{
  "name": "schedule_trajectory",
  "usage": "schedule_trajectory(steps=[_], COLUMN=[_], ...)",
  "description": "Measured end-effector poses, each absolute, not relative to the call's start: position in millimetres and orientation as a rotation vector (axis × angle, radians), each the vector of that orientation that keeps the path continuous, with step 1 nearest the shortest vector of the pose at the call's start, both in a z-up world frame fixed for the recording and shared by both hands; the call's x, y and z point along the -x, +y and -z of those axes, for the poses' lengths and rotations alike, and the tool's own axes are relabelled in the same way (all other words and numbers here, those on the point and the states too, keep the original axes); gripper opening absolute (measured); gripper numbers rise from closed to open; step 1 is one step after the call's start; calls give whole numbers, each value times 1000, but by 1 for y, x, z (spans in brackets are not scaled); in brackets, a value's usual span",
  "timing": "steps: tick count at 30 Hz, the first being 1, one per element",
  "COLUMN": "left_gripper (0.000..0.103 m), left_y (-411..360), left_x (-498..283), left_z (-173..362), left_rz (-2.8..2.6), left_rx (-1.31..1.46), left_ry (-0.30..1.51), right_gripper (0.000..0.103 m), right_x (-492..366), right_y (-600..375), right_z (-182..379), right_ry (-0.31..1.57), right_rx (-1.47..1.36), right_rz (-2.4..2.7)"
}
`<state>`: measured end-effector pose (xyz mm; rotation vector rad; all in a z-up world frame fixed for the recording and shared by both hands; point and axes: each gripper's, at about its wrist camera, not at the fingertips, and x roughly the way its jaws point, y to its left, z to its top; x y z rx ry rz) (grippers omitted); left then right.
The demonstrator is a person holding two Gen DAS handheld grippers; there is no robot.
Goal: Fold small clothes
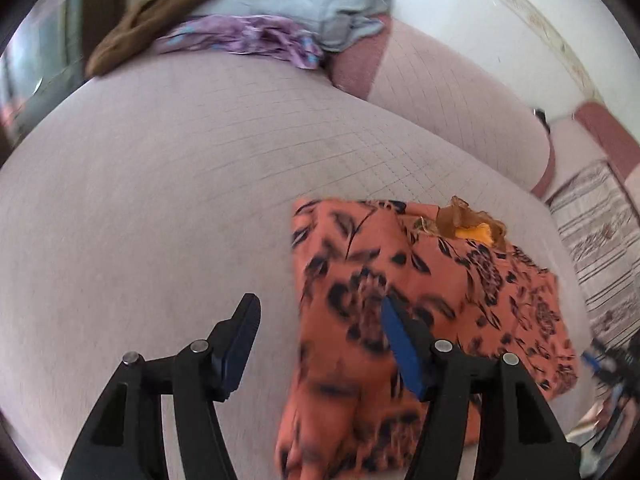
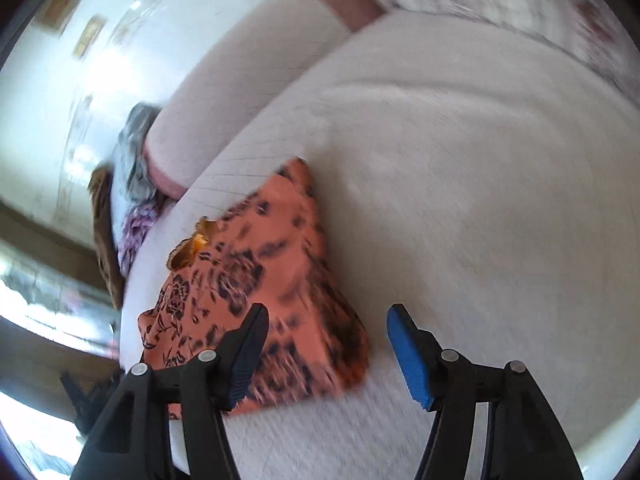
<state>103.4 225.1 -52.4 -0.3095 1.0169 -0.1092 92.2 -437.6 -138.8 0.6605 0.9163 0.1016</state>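
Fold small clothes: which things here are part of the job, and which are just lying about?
Job:
orange dress
left tongs, open
right tongs, open
clothes pile, likely waiting

Lying about:
sofa
striped rug

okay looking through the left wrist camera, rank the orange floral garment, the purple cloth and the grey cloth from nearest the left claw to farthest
1. Orange floral garment: right under the left claw, on its right side.
2. Purple cloth: far across the cushion.
3. Grey cloth: just behind the purple one, farthest.

Orange floral garment (image 1: 420,292), folded, flat on cushion
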Motion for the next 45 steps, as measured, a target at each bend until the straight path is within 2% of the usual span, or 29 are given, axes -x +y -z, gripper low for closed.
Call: schedule_trajectory(steps=[8, 10, 11, 12, 13, 14, 15, 17, 21, 24, 25, 27, 29, 30, 31, 32, 33, 34, 37, 40, 41, 44, 45], left_gripper=[64, 47, 24, 13, 7, 4, 3, 3, 3, 4, 5, 14, 18, 21, 27, 28, 30, 34, 49, 57, 58, 61, 65], left_y=[206, 207, 206, 206, 205, 205, 206, 205, 209, 209, 211, 215, 218, 221, 223, 225, 225, 224, 211, 196, 193, 182, 183], left_x=[-149, -151, -154, -153, -154, -154, -150, -142, -142, -164, -176, -185, -178, -172, -163, -156, -144, -131, -90, -57, -51, -50, -46], left_z=[79, 85, 88, 90, 91, 89, 83, 58, 32, 61, 82, 108, 97, 89, 77, 67, 54, 43, 23, 28, 37, 103, 104], left_rz=[120, 114, 118, 109, 101, 104, 100, 78, 75, 22, 1, -13, -19, -6, 1, -4, 0, 14, 71, 121, 117, 40, 37], left_rx=[213, 236, 233, 218, 204, 204, 199, 164, 170, 156, 174, 205, 221, 242, 249, 241, 237, 242, 252, 262, 269, 208, 198], left_ry=[1078, 1078, 1090, 1093, 1085, 1077, 1056, 950, 847, 909, 986, 1076, 1033, 1009, 981, 958, 924, 896, 856, 858, 873, 1103, 1059], right_gripper=[65, 65, 65, 65, 59, 47, 13, 7, 7, 7, 7, 11, 12, 17, 27, 40, 49, 64, 65, 72, 73, 76, 76], right_x=[-220, -238, -243, -249, -256, -260, -262, -260, -247, -260, -269, -285, -291, -284, -273, -266, -257, -243, -202, -163, -153, -141, -143], right_y=[-413, -411, -411, -409, -403, -397, -390, -378, -363, -364, -366, -371, -378, -380, -382, -383, -383, -382, -373, -352, -345, -334, -338], right_z=[139, 149, 153, 158, 162, 163, 163, 151, 111, 100, 109, 140, 171, 168, 161, 155, 147, 135, 106, 99, 106, 153, 171], right_ry=[951, 972, 984, 996, 1011, 1013, 1017, 1000, 885, 845, 854, 925, 1035, 998, 969, 962, 948, 910, 836, 819, 835, 934, 1000], right_rx=[-494, -481, -475, -463, -437, -404, -356, -283, -189, -172, -179, -216, -292, -309, -316, -316, -307, -300, -350, -464, -510, -535, -534], right_rz=[-164, -155, -149, -147, -149, -148, -134, -104, -88, -64, -50, -45, -23, -18, -10, -5, 2, 6, -88, -285, -358, -338, -263])
